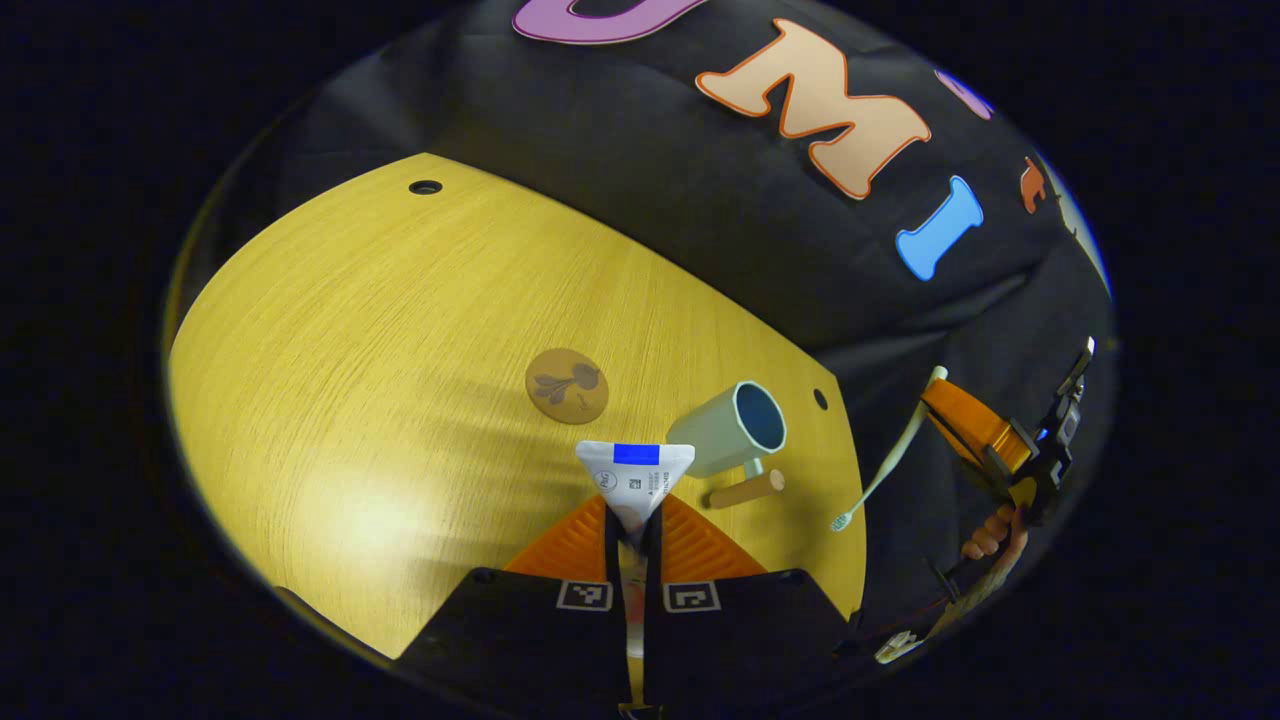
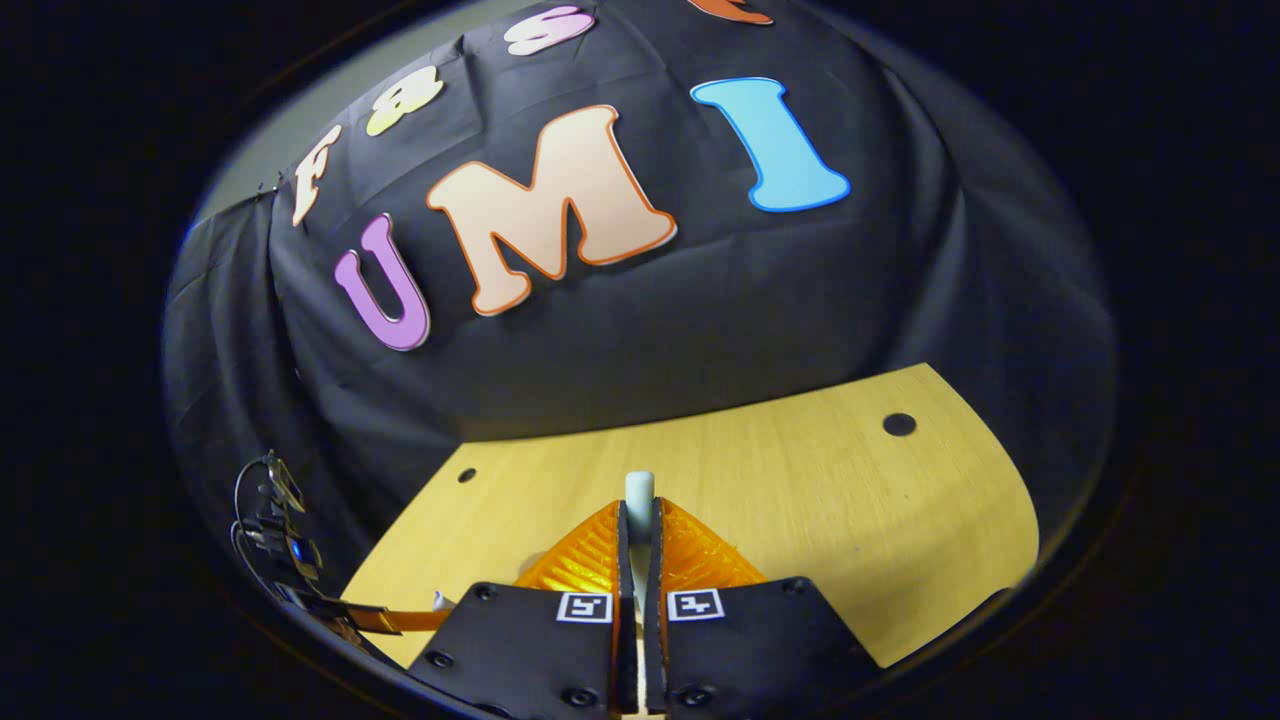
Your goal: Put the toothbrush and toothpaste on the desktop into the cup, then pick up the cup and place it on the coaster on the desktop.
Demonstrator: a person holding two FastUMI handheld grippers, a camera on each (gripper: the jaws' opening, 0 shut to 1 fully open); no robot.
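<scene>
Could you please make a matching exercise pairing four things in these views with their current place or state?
Things:
1. toothpaste tube
2. toothbrush
3. cup
4. coaster

States:
A. lying flat on the desktop, nothing on it
B. clamped in the left gripper
C. standing on the desktop, nothing in it yet
D. held in the air by the right gripper

Pairs: 1-B, 2-D, 3-C, 4-A

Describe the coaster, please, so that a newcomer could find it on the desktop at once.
On the yellow wooden desktop, look near the middle, just left of the pale mug with a wooden handle. The coaster is the flat brown disc lying there, the one item with a dark plant motif on top.
</scene>
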